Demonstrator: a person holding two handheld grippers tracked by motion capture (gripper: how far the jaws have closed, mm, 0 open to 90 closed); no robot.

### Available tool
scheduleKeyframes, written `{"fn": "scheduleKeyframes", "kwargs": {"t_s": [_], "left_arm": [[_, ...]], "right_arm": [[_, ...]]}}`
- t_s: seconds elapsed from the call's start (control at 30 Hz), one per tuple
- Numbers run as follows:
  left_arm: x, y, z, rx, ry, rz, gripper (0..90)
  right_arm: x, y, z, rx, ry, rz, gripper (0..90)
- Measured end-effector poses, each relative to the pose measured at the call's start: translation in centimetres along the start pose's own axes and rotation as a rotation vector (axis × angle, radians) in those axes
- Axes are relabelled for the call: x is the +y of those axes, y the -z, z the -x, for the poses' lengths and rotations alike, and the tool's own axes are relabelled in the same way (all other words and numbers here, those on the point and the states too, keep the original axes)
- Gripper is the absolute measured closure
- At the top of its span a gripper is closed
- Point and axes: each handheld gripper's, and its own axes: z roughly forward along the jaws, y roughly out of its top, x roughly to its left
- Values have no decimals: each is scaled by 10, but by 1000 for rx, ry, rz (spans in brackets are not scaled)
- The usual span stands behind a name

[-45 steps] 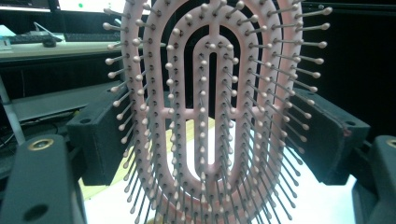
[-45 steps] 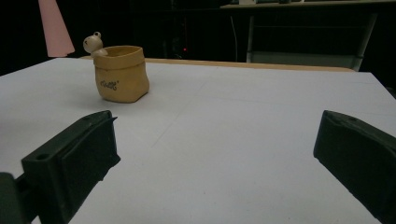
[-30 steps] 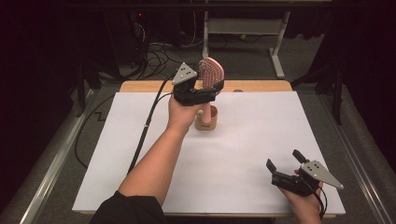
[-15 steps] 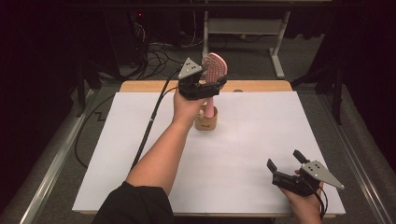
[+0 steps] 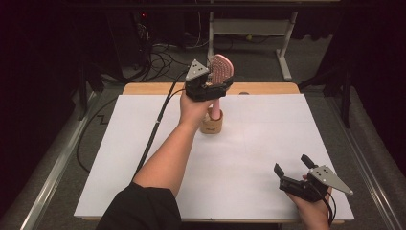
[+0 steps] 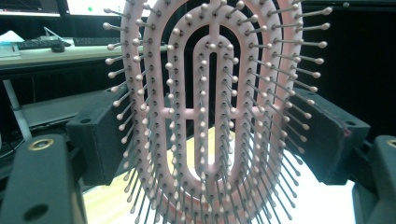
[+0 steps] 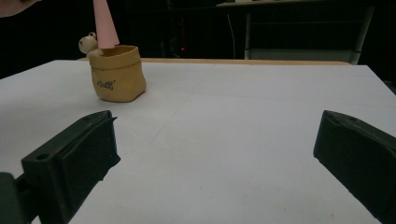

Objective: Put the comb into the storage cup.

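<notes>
A pink hairbrush (image 5: 221, 69) stands nearly upright, its handle (image 7: 105, 23) down inside a small tan pot (image 5: 211, 123) at the far middle of the white table. My left gripper (image 5: 218, 82) is shut on the brush head from both sides. In the left gripper view the bristled face (image 6: 210, 116) sits between the two black pads (image 6: 100, 140). My right gripper (image 5: 290, 163) rests low at the near right, open and with nothing between its jaws, and points toward the pot (image 7: 116, 74).
White paper covers the table (image 5: 249, 158), with a wooden strip (image 5: 268, 87) along the far edge. A small bear figure (image 7: 88, 44) sits on the pot's rim. The left gripper's cable (image 5: 153, 134) trails across the left side. Desk legs and cables lie beyond the table.
My left gripper has shifted slightly with the brush, which now stands more upright over the pot. The right gripper has stayed put.
</notes>
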Motion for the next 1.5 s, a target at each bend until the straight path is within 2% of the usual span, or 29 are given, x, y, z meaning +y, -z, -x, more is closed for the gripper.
{"fn": "scheduleKeyframes", "kwargs": {"t_s": [0.53, 0.77, 1.07, 1.5], "left_arm": [[-6, -5, -1, 22, -21, -23, 200], [-11, -9, 1, 28, -43, -26, 200], [-15, -12, 2, 12, -34, -20, 200], [-29, -14, 0, 16, -14, -25, 200]], "right_arm": [[1, 1, 0, -2, 1, 5, 2], [1, 2, 0, -1, 1, 4, 3], [1, 2, 1, -1, 2, 6, 2], [1, 2, 0, -3, 4, 8, 3]]}}
